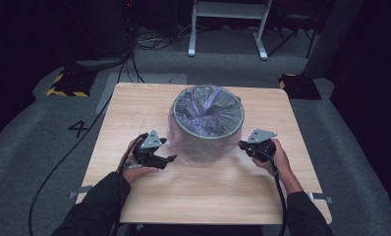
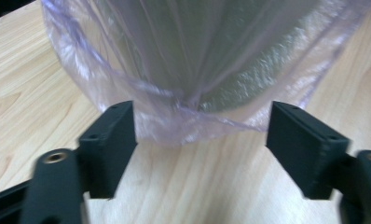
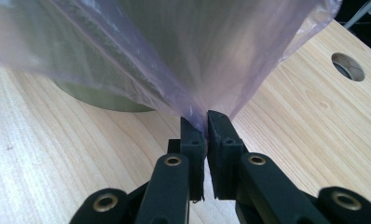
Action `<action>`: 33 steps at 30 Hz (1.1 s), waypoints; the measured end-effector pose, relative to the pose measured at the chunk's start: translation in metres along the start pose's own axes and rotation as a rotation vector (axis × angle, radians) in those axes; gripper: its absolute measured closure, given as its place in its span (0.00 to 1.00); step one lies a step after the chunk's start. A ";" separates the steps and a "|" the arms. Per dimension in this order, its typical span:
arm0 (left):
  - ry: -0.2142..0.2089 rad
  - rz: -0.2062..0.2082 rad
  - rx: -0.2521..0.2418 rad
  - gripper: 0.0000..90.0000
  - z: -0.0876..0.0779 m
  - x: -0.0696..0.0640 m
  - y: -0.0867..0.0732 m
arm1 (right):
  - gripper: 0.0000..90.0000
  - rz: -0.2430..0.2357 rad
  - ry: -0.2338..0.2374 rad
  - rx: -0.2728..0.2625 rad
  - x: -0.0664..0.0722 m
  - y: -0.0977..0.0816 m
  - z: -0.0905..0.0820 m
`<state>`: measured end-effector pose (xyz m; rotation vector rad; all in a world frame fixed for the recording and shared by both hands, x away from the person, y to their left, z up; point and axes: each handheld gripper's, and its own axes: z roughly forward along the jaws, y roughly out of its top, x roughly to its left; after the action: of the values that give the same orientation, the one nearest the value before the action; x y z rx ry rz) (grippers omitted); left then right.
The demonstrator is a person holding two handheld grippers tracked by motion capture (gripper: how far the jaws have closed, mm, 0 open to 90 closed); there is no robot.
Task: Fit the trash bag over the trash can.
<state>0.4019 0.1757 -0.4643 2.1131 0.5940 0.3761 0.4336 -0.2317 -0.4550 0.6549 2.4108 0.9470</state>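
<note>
Bin liner (image 1: 203, 150), a translucent purple bag draped over a grey wastebasket (image 1: 208, 118) at mid-table: nearest the person, the right gripper (image 3: 206, 123) pinches its hem beside the basket's base, while the left gripper (image 2: 200, 135) (jaws wide) faces the opposite hem. Fitting appears underway; next, the left should likely clamp.

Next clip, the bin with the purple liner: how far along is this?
Done: the liner is in the bin, its top folded over the rim and draped down the outside. In hand: the right gripper pinches the liner's hanging edge; the left gripper is open, facing the film on its side. Left, probably: the left's grasp, then pulling the skirt snug.
</note>
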 end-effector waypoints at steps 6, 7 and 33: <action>-0.018 -0.034 0.007 0.18 -0.013 -0.007 -0.011 | 0.60 0.053 0.028 -0.028 -0.005 -0.005 -0.009; -0.007 -0.024 0.010 0.18 -0.015 -0.009 -0.013 | 0.57 0.068 0.044 -0.040 -0.006 -0.006 -0.011; 0.011 -0.058 0.177 0.17 -0.019 -0.031 -0.055 | 0.23 0.151 0.040 -0.181 -0.012 -0.020 -0.071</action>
<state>0.3522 0.1991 -0.5008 2.2571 0.7165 0.3125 0.3976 -0.2869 -0.4204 0.7644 2.3001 1.2351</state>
